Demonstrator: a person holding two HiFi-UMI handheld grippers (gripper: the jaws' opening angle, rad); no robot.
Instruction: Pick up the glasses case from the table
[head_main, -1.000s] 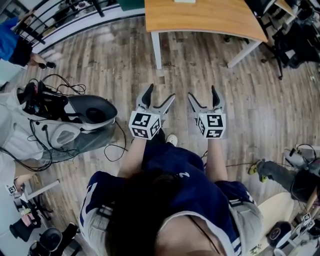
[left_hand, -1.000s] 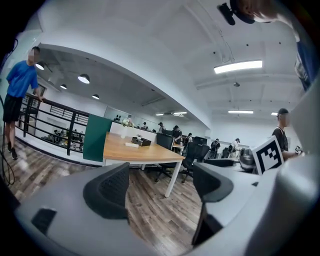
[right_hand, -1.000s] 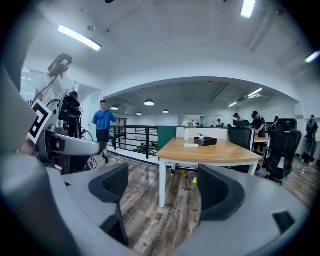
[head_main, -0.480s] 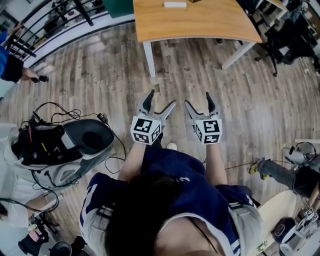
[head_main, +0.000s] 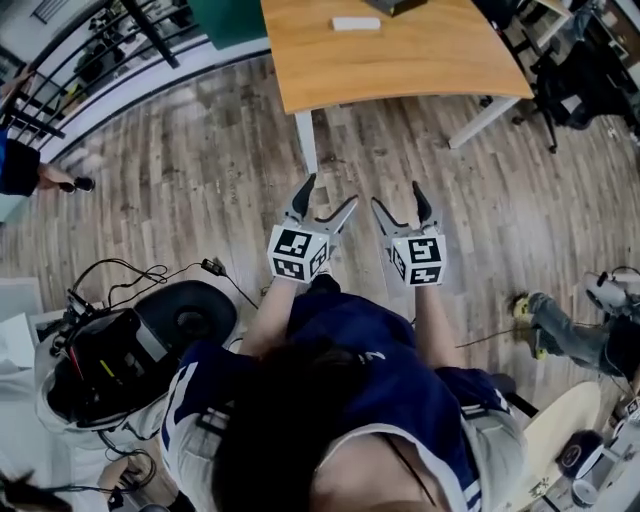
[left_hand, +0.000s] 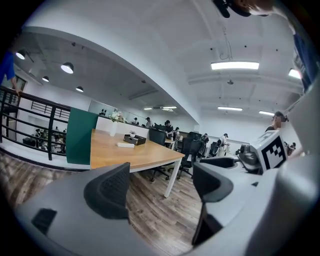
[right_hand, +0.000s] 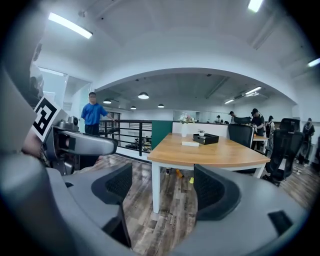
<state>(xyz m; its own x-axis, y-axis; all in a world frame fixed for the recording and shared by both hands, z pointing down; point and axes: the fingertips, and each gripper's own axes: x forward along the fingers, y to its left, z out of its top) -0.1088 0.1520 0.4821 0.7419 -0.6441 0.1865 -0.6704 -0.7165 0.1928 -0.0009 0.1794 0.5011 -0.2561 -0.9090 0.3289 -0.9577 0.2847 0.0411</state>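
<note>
You hold both grippers out in front of you, over the wooden floor (head_main: 200, 170). Your left gripper (head_main: 330, 192) has its jaws wide apart. Only floor and a table leg show between them — it holds nothing. Your right gripper (head_main: 398, 196) has its jaws apart too, but they are closing a little right now, with nothing between them. The two grippers are side by side, near each other, and do not touch.

The glasses case (head_main: 355, 23) is a small white box. It lies flat on the wooden table (head_main: 400, 70) ahead of you, well apart from both grippers. A black tray (right_hand: 206, 138) sits just behind it on the same table top. Neither gripper touches the case. A person in a blue top (right_hand: 92, 114) stands by the black railing (right_hand: 127, 132), off to your left.
</note>
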